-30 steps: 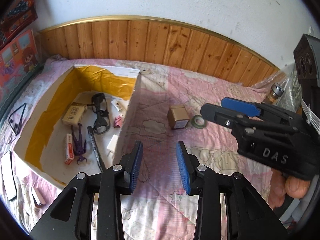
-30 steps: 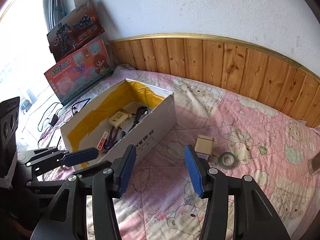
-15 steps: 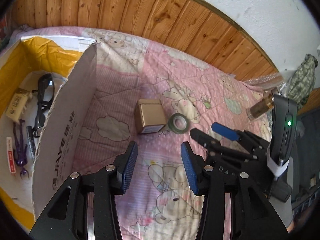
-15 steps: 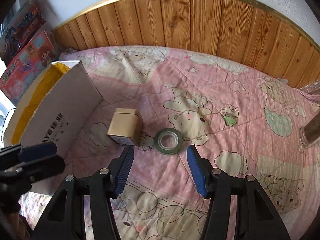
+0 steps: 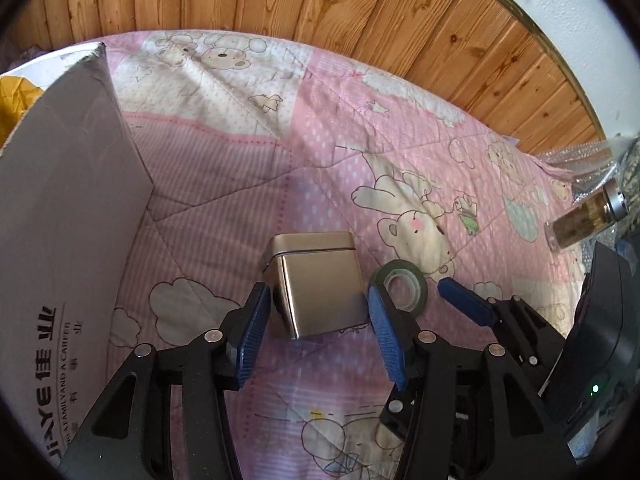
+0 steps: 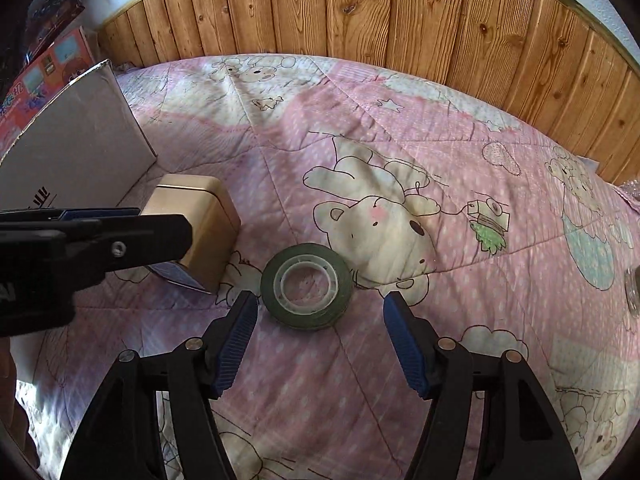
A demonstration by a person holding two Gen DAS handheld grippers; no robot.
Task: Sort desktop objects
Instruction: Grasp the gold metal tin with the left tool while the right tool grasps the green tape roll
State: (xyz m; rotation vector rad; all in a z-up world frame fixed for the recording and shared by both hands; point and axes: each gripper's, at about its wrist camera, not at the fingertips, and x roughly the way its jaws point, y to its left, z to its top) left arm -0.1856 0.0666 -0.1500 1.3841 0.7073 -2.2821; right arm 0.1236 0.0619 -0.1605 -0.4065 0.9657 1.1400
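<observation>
Left wrist view, left gripper (image 5: 318,300): I see its jaws spread, just been widening, straddling the gold tin (image 5: 320,280); pads not clearly pressing.
Left wrist view, surroundings: tin lies on the pink quilt (image 5: 224,168), green tape roll (image 5: 398,286) just beside it, cardboard box (image 5: 68,208) left.
Right wrist view, right gripper (image 6: 316,312): I see jaws apart, just been widening, tips flanking the tape roll (image 6: 307,286), not gripping.
Right wrist view, tin (image 6: 212,220): left of the roll, near the box (image 6: 76,148).

pink quilted bed (image 6: 460,152) carries gold tin (image 6: 208,220), tape roll (image 6: 307,286), cardboard box (image 6: 76,144).
</observation>
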